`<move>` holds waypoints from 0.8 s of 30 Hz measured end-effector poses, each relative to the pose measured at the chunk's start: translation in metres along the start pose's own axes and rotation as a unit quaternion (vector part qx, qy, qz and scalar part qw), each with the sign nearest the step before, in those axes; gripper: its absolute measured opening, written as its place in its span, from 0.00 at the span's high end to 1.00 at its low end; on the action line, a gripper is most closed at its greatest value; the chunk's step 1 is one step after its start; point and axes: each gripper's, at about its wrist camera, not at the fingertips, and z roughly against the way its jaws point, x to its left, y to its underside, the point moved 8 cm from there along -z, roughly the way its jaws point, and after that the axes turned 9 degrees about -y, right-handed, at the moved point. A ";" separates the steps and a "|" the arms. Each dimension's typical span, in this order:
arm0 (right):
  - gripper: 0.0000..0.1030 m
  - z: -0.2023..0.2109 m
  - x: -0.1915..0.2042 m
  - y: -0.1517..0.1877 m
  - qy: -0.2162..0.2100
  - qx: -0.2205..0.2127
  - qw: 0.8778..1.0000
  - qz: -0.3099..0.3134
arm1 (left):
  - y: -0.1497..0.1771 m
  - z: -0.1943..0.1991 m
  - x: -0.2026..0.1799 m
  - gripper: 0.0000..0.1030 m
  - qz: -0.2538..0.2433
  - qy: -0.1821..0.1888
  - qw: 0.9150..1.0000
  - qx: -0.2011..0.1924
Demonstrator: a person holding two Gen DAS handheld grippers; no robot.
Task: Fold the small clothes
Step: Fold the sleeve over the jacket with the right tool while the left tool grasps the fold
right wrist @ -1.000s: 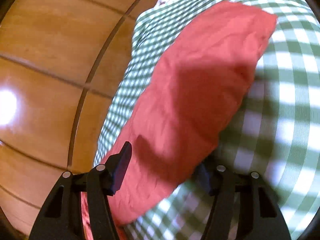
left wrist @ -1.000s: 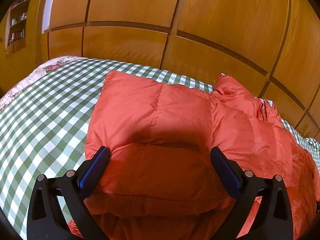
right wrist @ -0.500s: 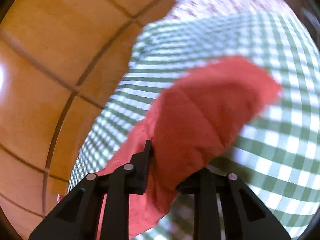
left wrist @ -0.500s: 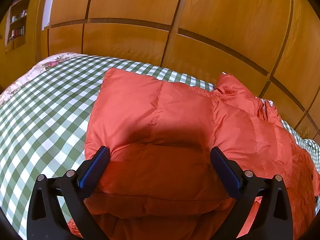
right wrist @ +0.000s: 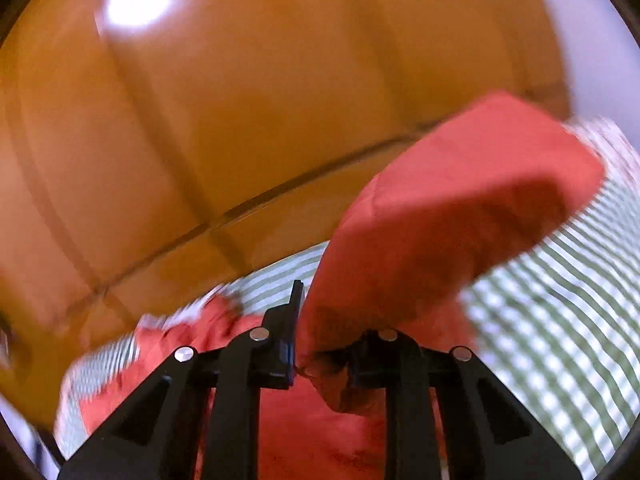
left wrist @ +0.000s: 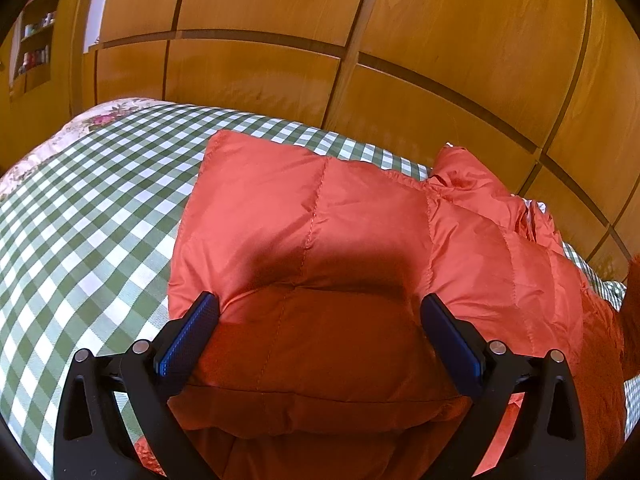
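Note:
A small red-orange quilted puffer jacket (left wrist: 320,232) lies on a green-and-white checked bedspread (left wrist: 88,216). My left gripper (left wrist: 318,336) is open, its blue-padded fingers (left wrist: 188,336) straddling a folded part of the jacket that bulges between them. My right gripper (right wrist: 320,344) is shut on a sleeve of the jacket (right wrist: 452,220) and holds it lifted above the bedspread (right wrist: 560,340). The rest of the jacket (right wrist: 304,432) lies below the right gripper. The right wrist view is blurred by motion.
A wooden panelled wardrobe wall (left wrist: 360,40) stands right behind the bed. A floral cover (left wrist: 100,120) shows at the bed's far left corner. Shelves with small items (left wrist: 36,40) are at the far left.
My right gripper closed on the sleeve and lifted it, swinging up toward the wardrobe. The left gripper stayed open over the jacket with hardly any movement.

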 end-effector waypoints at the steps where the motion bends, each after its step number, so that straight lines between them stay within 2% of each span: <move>1: 0.82 -0.010 0.024 0.009 -0.013 0.012 0.999 0.039 | 0.000 0.000 0.000 0.03 0.000 0.000 1.000 0.000; 3: 0.82 -0.025 0.060 0.029 -0.032 0.032 0.993 0.105 | 0.000 -0.001 0.000 0.03 0.001 0.001 1.000 0.001; 5: 0.81 -0.044 0.094 0.060 -0.036 0.070 0.979 0.187 | 0.000 -0.001 0.000 0.03 0.002 0.001 1.000 0.001; 9: 0.60 -0.074 0.126 0.128 -0.033 0.142 0.940 0.309 | 0.001 -0.001 0.000 0.03 0.004 0.002 1.000 0.002; 10: 0.58 -0.080 0.128 0.148 -0.032 0.164 0.928 0.332 | 0.001 -0.002 0.000 0.03 0.005 0.002 1.000 0.002; 11: 0.50 -0.084 0.127 0.161 -0.034 0.181 0.921 0.343 | 0.001 -0.002 0.000 0.03 0.005 0.002 1.000 0.003; 12: 0.37 -0.086 0.126 0.167 -0.036 0.189 0.918 0.346 | 0.001 -0.002 0.000 0.03 0.006 0.003 1.000 0.004; 14: 0.28 -0.080 0.124 0.175 -0.036 0.183 0.917 0.352 | 0.001 -0.003 0.000 0.03 0.007 0.004 1.000 0.006; 15: 0.18 -0.077 0.123 0.174 -0.038 0.180 0.919 0.349 | 0.001 -0.003 0.000 0.03 0.007 0.003 1.000 0.006; 16: 0.15 -0.071 0.121 0.171 -0.045 0.174 0.924 0.339 | 0.001 -0.003 -0.001 0.03 0.007 0.003 1.000 0.007; 18: 0.09 -0.060 0.121 0.166 -0.051 0.158 0.933 0.320 | 0.001 -0.003 -0.001 0.03 0.005 0.001 1.000 0.008; 22: 0.04 -0.030 0.104 0.153 -0.020 0.131 0.949 0.287 | -0.007 0.004 -0.002 0.03 0.000 -0.005 1.000 0.014; 24: 0.02 -0.018 0.091 0.149 0.018 0.116 0.955 0.274 | -0.018 0.025 -0.008 0.03 0.018 0.032 0.999 -0.001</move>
